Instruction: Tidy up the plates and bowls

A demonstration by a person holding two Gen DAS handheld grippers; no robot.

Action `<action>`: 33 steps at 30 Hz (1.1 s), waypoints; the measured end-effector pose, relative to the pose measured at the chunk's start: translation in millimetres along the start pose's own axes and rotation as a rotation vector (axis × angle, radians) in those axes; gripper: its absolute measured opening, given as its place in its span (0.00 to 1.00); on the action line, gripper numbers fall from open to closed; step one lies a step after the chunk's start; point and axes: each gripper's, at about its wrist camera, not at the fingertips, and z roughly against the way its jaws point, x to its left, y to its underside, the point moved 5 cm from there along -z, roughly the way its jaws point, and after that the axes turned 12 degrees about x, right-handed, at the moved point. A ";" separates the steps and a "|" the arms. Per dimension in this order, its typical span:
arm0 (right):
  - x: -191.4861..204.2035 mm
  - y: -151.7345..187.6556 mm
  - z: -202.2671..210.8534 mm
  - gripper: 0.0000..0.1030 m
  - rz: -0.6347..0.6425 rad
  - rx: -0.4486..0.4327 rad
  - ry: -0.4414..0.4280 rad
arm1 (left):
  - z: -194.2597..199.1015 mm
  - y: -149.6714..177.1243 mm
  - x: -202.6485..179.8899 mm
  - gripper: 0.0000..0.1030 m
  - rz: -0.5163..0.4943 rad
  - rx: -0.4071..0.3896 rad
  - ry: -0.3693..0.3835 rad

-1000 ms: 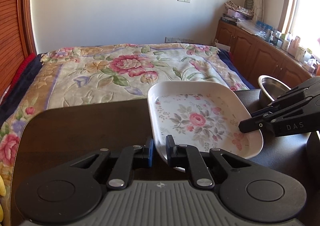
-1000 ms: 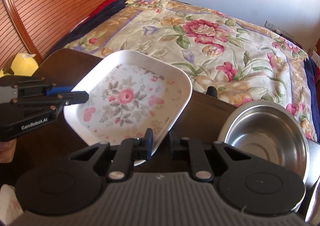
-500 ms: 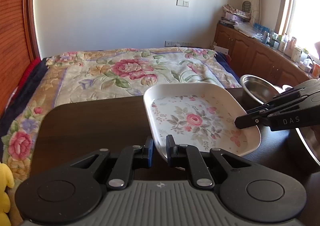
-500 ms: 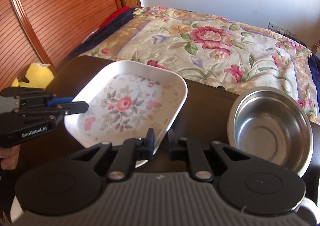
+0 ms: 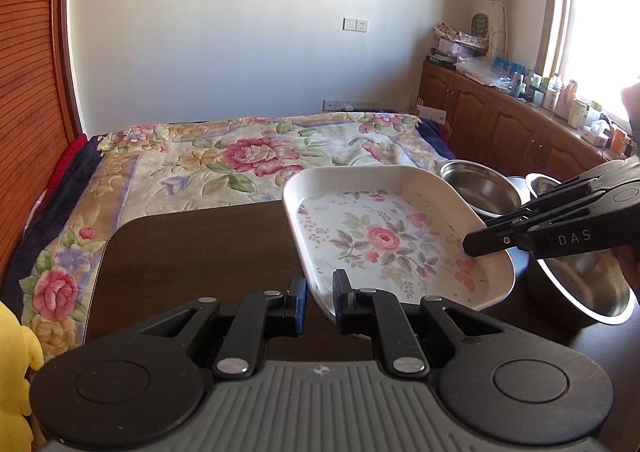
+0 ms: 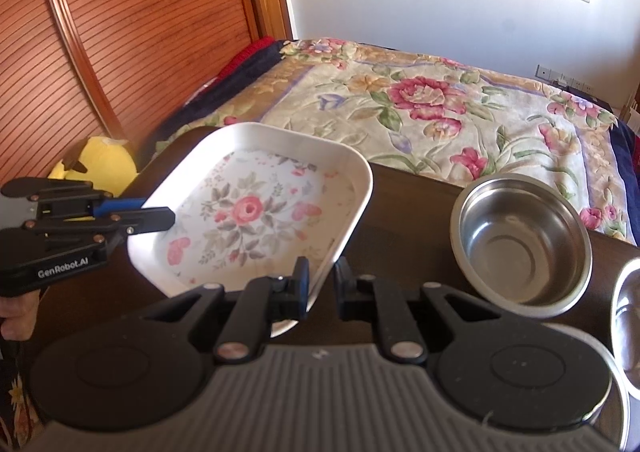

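A dark worktop [image 5: 192, 248] stands against a bed with a floral quilt [image 5: 248, 156]. A yellow plush toy [image 6: 100, 166] sits beside wooden slatted doors [image 6: 132, 24].

Bare table [image 5: 192, 252] left, steel bowls [image 6: 520, 244] crowding right

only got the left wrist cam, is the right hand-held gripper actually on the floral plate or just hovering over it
observer: On it. The right hand-held gripper has the near rim of the floral plate between its two fingers.
operator: plate looks like its touching the steel bowl behind it
observer: It isn't. A strip of dark table shows between the plate and the steel bowl.
operator: anything in that bowl
observer: Nothing. Its whole bottom shows bare.
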 end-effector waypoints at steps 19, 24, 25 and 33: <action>19.5 38.7 30.1 0.14 0.040 -0.016 -0.007 | 41.6 42.5 -19.1 0.15 -0.017 -0.004 0.000; 24.2 51.6 34.2 0.14 0.042 -0.016 -0.019 | 51.2 57.9 -24.2 0.15 -0.012 -0.009 0.007; 25.2 54.4 34.8 0.14 0.042 -0.016 -0.021 | 52.8 60.6 -25.4 0.15 -0.013 -0.008 0.006; 33.5 75.4 43.5 0.14 0.038 -0.020 -0.035 | 65.5 78.2 -32.5 0.15 -0.031 -0.002 0.006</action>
